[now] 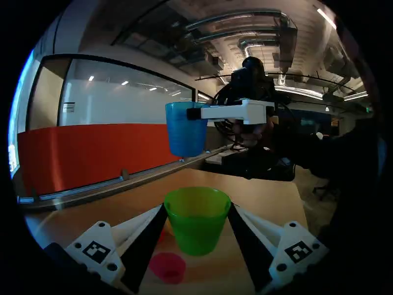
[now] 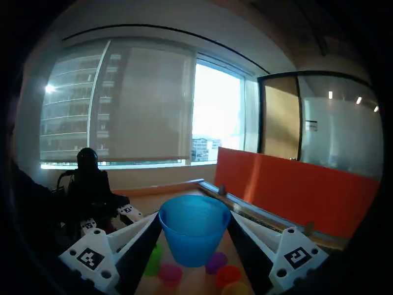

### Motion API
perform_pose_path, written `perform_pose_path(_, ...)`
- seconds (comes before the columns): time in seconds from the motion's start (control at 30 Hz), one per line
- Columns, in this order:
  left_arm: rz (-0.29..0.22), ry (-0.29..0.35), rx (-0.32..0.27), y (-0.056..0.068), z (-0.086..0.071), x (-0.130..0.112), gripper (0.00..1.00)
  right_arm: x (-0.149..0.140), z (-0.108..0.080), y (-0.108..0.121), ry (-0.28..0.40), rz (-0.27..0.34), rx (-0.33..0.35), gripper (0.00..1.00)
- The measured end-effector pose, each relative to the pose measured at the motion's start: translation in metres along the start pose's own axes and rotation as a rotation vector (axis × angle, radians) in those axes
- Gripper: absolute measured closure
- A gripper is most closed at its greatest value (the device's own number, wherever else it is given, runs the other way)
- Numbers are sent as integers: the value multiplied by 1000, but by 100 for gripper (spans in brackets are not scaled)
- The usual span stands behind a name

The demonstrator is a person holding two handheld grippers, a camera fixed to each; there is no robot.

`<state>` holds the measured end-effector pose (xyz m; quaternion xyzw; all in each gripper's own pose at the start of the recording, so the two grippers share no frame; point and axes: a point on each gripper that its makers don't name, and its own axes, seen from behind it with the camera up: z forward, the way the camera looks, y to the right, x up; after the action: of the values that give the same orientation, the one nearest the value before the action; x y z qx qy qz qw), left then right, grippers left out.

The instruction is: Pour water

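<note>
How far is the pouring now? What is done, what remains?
Done: both cups are gripped; the left gripper holds the green plastic cup, the right gripper the blue plastic cup. In hand: the blue cup hangs upright, higher than the green one. Left: tilting it to pour; no water is visible.

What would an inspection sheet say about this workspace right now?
Surface: light wooden table.
Job's things: green cup and blue cup, both roughly upright; water not discernible.
Clutter: small coloured cups on the table.
Grippers: left tool shut on green cup; right tool shut on blue cup, held aloft.
Cables: dark loop behind right tool, possibly cable.
Surroundings: orange partition, windows, ceiling ducts.
</note>
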<state>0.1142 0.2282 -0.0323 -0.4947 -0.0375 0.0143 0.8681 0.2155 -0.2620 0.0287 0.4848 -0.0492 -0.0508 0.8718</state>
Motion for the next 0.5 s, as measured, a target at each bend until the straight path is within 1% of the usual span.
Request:
perform_pose_path(0.1,4,-20,-9,2,-1,-5,13,-7,-3,3,-18,12,-1,8)
perform_pose_path(0.27,11,-54,-25,6,-2,-14,13,-24,-10,7,-60,11,-6,8)
perform_pose_path(0.5,1,-93,-44,10,-3,-28,13,-50,-17,5,-117,12,8,8)
